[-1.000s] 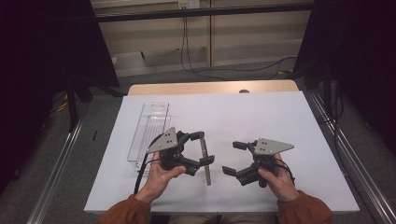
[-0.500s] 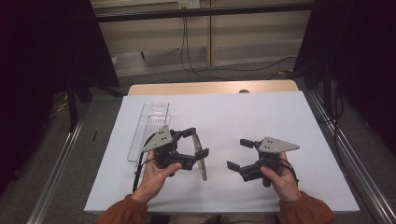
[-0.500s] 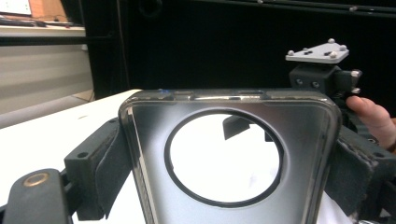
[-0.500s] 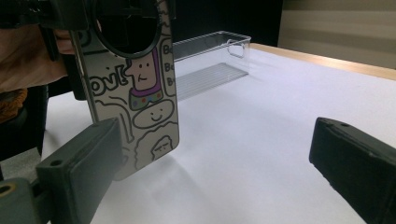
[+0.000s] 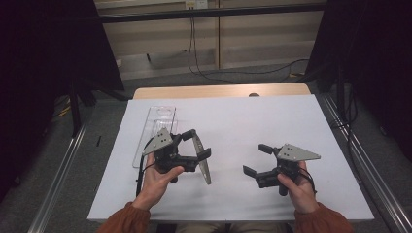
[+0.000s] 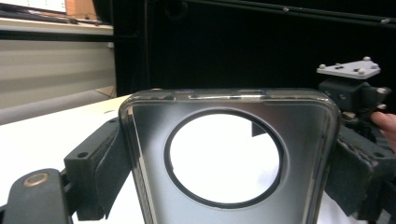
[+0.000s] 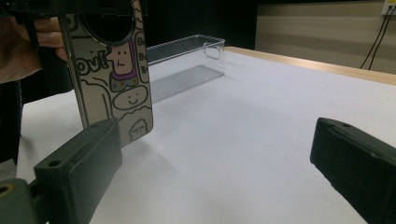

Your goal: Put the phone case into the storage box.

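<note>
Phone case (image 5: pixel 201 159) is up off the white table (image 5: pixel 272 121), clamped across its width in the left gripper (image 5: pixel 197 154), left of centre and near the person. In the left gripper view both pads press the case's side edges (image 6: pixel 229 154), round camera cutout facing the lens. From the right gripper view the printed cartoon side (image 7: pixel 116 79) shows, hanging upright with its lower end just above the table. Right gripper (image 5: pixel 255 160) sits well apart to the right, jaws spread wide, holding nothing. Clear plastic tray (image 5: pixel 154 131) lies on the far-left part of the table, just beyond the left hand (image 5: pixel 158 182). Risks as I read it: the grip is on thin, flexible edges (soft case, probably), so more squeeze could bow it and pop it out; a careless handover to the right gripper could twist or drop it; swinging left could clip the tray wall.
</note>
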A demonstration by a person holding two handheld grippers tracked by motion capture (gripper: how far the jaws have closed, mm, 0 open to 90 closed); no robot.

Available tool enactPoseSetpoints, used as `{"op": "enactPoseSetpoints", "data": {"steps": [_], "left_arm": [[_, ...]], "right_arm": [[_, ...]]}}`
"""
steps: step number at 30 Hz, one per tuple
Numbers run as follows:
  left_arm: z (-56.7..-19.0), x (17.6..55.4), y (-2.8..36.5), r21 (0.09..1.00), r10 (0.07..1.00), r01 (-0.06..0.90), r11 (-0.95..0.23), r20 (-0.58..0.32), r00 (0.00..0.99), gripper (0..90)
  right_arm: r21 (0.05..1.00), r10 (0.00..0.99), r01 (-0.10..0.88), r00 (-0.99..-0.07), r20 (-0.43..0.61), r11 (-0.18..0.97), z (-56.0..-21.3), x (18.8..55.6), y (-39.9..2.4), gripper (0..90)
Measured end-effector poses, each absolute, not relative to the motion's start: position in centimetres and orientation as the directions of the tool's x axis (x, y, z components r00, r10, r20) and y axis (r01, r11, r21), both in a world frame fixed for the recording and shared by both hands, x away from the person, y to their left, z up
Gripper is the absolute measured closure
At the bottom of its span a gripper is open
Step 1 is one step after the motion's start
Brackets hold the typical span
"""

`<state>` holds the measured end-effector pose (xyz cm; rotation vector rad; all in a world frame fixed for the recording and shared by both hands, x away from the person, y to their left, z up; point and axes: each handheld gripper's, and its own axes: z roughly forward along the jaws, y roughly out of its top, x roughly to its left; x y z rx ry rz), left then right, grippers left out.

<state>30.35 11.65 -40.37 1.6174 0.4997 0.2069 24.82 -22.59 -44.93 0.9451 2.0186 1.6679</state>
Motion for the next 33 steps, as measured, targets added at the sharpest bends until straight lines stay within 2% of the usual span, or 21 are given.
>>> {"op": "enactPoseSetpoints", "data": {"steps": [33], "left_arm": [[-38.7, 31.1, 14.6, 0.979, 0.578, 0.201, 0.013, -0.172, 0.797, 12.1]], "right_arm": [[0.973, 0.84, 0.228, -0.534, 0.102, 0.027, -45.5, 22.1, -26.8, 0.2]]}}
